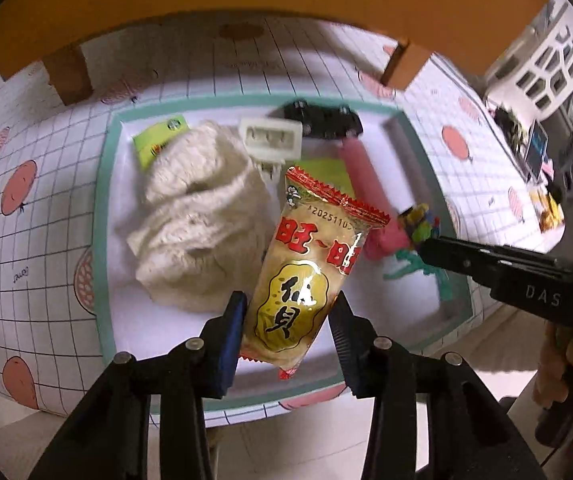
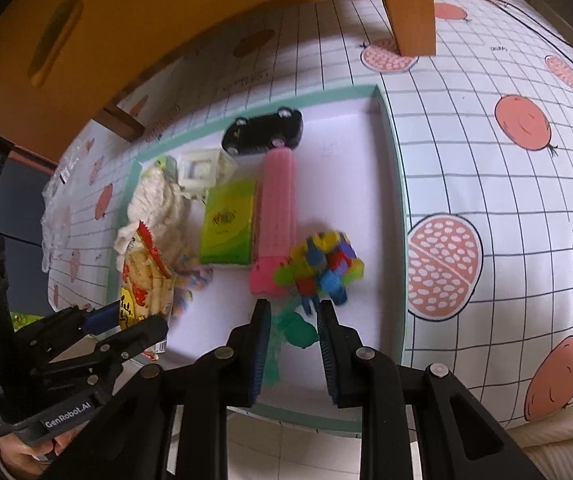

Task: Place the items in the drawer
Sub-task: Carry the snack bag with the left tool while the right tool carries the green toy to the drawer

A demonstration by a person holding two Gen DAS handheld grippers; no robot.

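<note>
Between left claw pads, snack packet.

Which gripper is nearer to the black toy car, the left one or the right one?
Neither clearly. The black toy car lies at the tray's far edge; the left gripper holds the snack packet, the right gripper the block toy, both near side.

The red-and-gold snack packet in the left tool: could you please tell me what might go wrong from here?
The red-and-gold snack packet is pinched only near its lower end by the left tool, so it could swing or slip. The right tool grips just one leg of the multicoloured block toy, which might break apart or drop back into the teal-rimmed tray.
</note>
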